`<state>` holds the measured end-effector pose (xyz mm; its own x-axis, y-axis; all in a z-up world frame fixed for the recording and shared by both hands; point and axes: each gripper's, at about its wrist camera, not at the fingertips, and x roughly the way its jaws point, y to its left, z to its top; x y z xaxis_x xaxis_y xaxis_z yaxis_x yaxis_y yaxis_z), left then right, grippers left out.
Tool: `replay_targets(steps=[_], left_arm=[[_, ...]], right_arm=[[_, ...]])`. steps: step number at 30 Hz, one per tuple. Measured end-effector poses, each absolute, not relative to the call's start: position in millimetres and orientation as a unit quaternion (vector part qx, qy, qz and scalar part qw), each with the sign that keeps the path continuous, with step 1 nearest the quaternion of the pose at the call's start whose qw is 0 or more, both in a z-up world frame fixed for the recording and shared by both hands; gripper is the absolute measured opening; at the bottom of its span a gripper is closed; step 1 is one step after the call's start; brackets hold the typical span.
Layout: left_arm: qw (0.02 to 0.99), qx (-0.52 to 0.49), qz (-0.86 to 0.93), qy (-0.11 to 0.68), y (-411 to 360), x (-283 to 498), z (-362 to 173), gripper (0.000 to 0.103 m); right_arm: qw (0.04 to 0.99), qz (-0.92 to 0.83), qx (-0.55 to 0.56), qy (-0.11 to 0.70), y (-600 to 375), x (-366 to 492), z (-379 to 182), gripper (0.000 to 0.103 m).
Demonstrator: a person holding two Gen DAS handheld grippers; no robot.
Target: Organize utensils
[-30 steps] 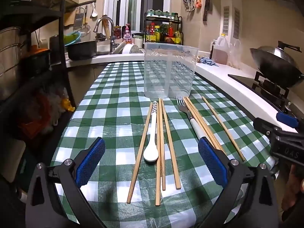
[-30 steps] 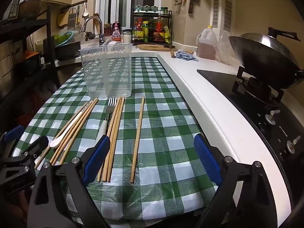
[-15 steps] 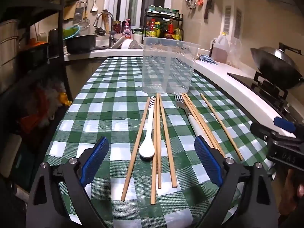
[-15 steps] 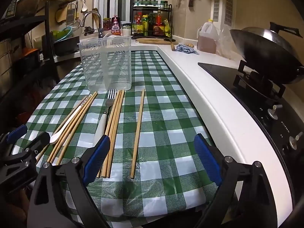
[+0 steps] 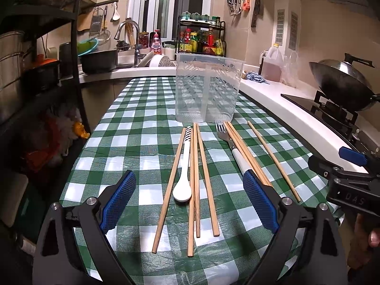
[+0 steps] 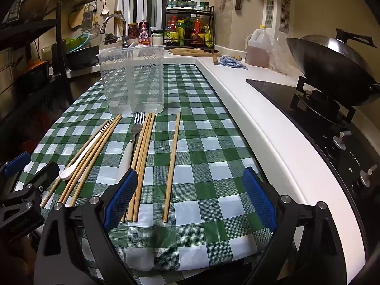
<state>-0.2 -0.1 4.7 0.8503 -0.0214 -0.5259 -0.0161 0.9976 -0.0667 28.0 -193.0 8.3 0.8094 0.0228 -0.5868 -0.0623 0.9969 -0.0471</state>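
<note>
A clear plastic utensil holder (image 5: 207,92) (image 6: 133,80) stands upright on the green checked tablecloth (image 5: 133,128) (image 6: 201,142). In front of it lie a white spoon (image 5: 184,178) (image 6: 83,154) among several wooden chopsticks (image 5: 204,180), a fork with a white handle (image 5: 231,147) (image 6: 131,142) beside more chopsticks (image 6: 142,159), and one chopstick alone (image 5: 273,161) (image 6: 173,163). My left gripper (image 5: 188,201) is open and empty, just short of the spoon. My right gripper (image 6: 190,201) is open and empty near the table's front edge; the lone chopstick's near end lies between its jaws.
A white counter (image 6: 249,109) runs along the right with a stove and a wok (image 6: 332,71). A sink with dishes (image 5: 133,59) and a spice rack (image 5: 201,40) stand at the back. A dark shelf unit (image 5: 35,71) stands on the left.
Both grippers have pulled back a little toward the table's near edge and stayed open. The utensils and the holder have not moved.
</note>
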Motion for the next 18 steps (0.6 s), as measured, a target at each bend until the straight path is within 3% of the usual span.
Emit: replay_targets(steps=[18], left_arm=[[0.962, -0.033, -0.005, 0.270, -6.1, 0.5, 3.4, 0.088]], right_arm=[[0.952, 0.020, -0.036, 0.305, -194.8, 29.0, 8.2, 0.088]])
